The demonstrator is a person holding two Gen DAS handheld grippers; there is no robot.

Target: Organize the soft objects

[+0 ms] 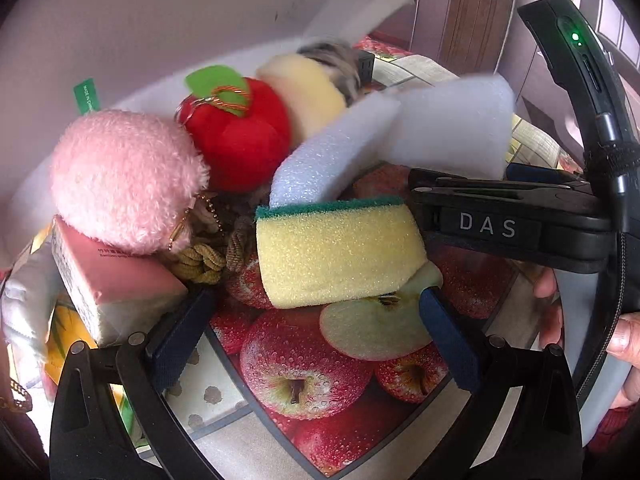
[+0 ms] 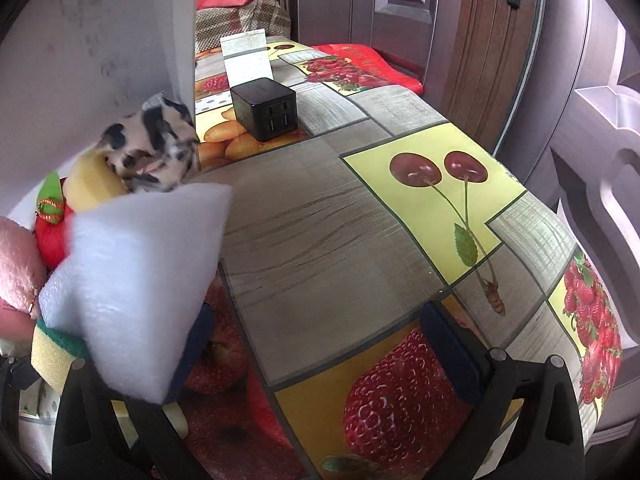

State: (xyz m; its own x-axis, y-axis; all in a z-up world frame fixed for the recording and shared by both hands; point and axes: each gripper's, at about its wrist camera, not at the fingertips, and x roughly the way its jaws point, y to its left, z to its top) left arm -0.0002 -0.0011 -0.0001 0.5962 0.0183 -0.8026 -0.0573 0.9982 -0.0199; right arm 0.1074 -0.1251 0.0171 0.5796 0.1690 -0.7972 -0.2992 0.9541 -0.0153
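Reaching with the spread left gripper [image 1: 316,320] for the yellow sponge [image 1: 336,252], going slowly and squeezing softly, right gripper [image 2: 316,344] spread too, foam block [image 2: 132,280] leaning on its finger

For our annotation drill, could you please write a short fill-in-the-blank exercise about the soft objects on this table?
1. The yellow sponge has a ____ scouring layer on top.
2. The red plush apple carries a green felt ____.
3. The fluffy plush ball beside the apple is ____.
4. The black charger block stands on the fruit-print ____.

Missing words: green; leaf; pink; tablecloth
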